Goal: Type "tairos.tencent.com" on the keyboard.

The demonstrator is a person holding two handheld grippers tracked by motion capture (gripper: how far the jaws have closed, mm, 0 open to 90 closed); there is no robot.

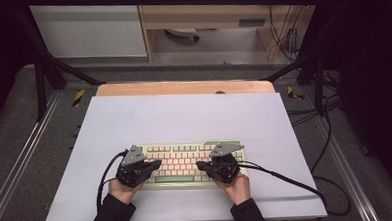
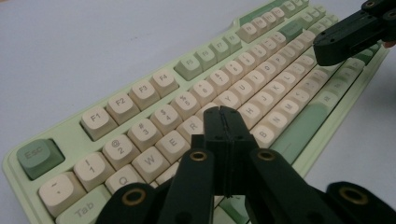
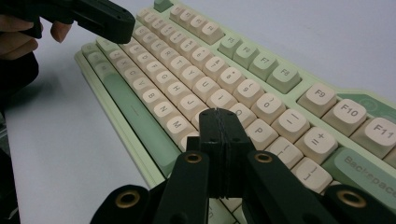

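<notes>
Hovering with jaws pressed together, the left claw [image 1: 156,165] and right claw [image 1: 200,165] held nothing above the keyboard [image 1: 186,163] near the counter's [image 1: 184,116] front edge; it looked rigid, light, best gripped by its case ends.

Keyboard [image 1: 186,163] on white table [image 1: 184,116]

A white sheet [image 1: 184,116] covers a wooden table [image 1: 183,87] standing on grey floor [image 1: 15,133]. Black frame bars [image 1: 46,57] flank the table. Beyond it stand a white cabinet [image 1: 88,30] and a wooden desk [image 1: 205,15], with cables [image 1: 286,36] hanging at right.
</notes>
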